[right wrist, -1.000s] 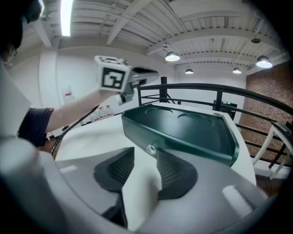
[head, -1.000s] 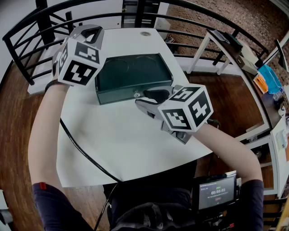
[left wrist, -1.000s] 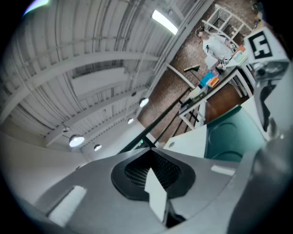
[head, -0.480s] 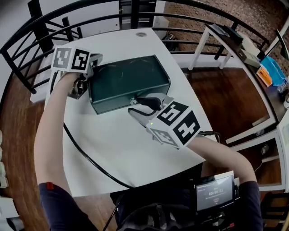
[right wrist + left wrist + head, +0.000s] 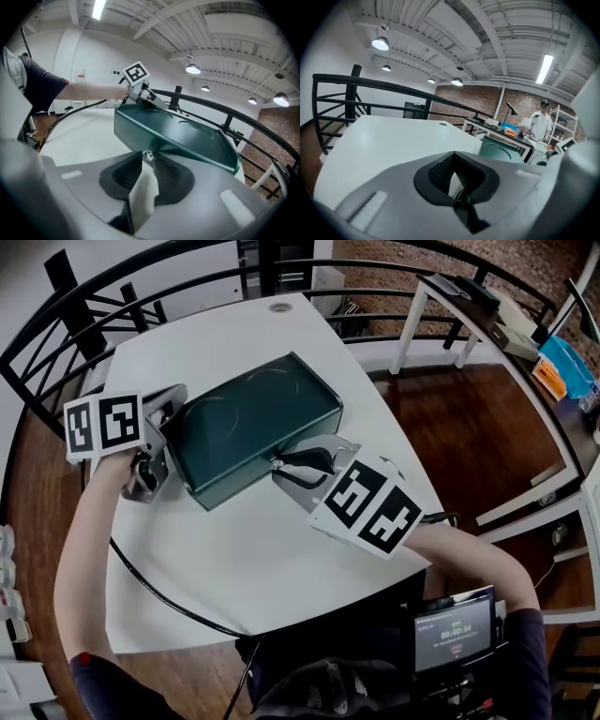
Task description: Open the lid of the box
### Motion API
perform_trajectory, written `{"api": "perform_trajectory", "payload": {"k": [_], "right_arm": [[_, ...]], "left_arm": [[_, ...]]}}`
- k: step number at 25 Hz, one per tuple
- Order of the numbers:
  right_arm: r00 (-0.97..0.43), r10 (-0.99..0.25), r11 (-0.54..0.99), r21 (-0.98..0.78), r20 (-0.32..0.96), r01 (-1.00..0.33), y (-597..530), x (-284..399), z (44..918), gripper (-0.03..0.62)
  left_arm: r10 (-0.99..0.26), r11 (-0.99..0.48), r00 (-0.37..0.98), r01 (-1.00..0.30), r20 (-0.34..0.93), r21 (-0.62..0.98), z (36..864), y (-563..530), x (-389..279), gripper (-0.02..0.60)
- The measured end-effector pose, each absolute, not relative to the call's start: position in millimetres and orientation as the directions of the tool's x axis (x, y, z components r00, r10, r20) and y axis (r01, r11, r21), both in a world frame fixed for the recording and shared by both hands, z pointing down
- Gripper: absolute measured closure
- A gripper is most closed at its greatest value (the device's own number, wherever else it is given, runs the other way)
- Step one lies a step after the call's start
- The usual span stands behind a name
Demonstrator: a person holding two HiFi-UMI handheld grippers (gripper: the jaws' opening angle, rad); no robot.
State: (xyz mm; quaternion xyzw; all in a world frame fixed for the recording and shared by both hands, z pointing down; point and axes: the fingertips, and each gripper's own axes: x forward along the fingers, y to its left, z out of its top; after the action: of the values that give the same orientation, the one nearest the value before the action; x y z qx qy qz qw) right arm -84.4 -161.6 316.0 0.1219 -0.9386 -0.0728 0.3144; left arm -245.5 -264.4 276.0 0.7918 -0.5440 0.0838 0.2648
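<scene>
Closing right hand-held gripper (image 5: pixel 278 468) on lock (image 5: pixel 148 153)

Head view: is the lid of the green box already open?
No, the lid lies flat and closed on top of the green box.

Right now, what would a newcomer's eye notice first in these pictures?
The dark green box, lid shut, lies in the middle of the white table. The right gripper is at its front, and its jaws have just been closing on the small silver latch between them. The left gripper sits by the box's left end.
</scene>
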Motion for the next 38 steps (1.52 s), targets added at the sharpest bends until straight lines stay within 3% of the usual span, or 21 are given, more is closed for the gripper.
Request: {"api": "perform_trajectory", "payload": {"k": [3, 7, 12, 24, 28, 35, 38], "right_arm": [[-0.758, -0.263, 0.957, 0.260, 0.597, -0.128, -154.3, -71.1, 313.6, 0.519], [-0.731, -0.247, 0.951, 0.305, 0.636, -0.055, -147.8, -58.7, 317.1, 0.519], [-0.724, -0.210, 0.957, 0.289, 0.657, -0.015, -141.5, -46.3, 315.7, 0.520], [-0.657, -0.062, 0.976, 0.183, 0.752, 0.118, -136.2, -17.5, 316.1, 0.520], [-0.611, -0.046, 0.974, 0.170, 0.790, 0.147, -136.8, -17.9, 314.9, 0.523], [-0.566, -0.034, 0.978, 0.143, 0.824, 0.150, -135.1, -7.4, 318.1, 0.525], [-0.551, -0.033, 0.979, 0.137, 0.834, 0.149, -132.9, 2.4, 319.6, 0.524]], "left_arm": [[-0.825, -0.296, 0.405, -0.904, 0.394, 0.309, 267.5, -232.3, -233.2, 0.573], [-0.840, -0.369, 0.379, -0.924, 0.389, 0.103, 262.5, -196.8, -209.5, 0.576], [-0.821, -0.457, 0.419, -0.890, 0.389, -0.006, 260.5, -160.1, -185.1, 0.580], [-0.655, -0.668, 0.543, -0.741, 0.526, -0.067, 261.1, -104.3, -131.0, 0.577], [-0.754, -0.624, 0.424, -0.701, 0.502, -0.346, 238.3, -125.0, -134.3, 0.569], [-0.787, -0.613, 0.347, -0.525, 0.510, -0.590, 252.4, -179.9, -108.9, 0.569], [-0.765, -0.640, 0.338, -0.502, 0.549, -0.582, 264.6, -191.1, -107.3, 0.569]]}}
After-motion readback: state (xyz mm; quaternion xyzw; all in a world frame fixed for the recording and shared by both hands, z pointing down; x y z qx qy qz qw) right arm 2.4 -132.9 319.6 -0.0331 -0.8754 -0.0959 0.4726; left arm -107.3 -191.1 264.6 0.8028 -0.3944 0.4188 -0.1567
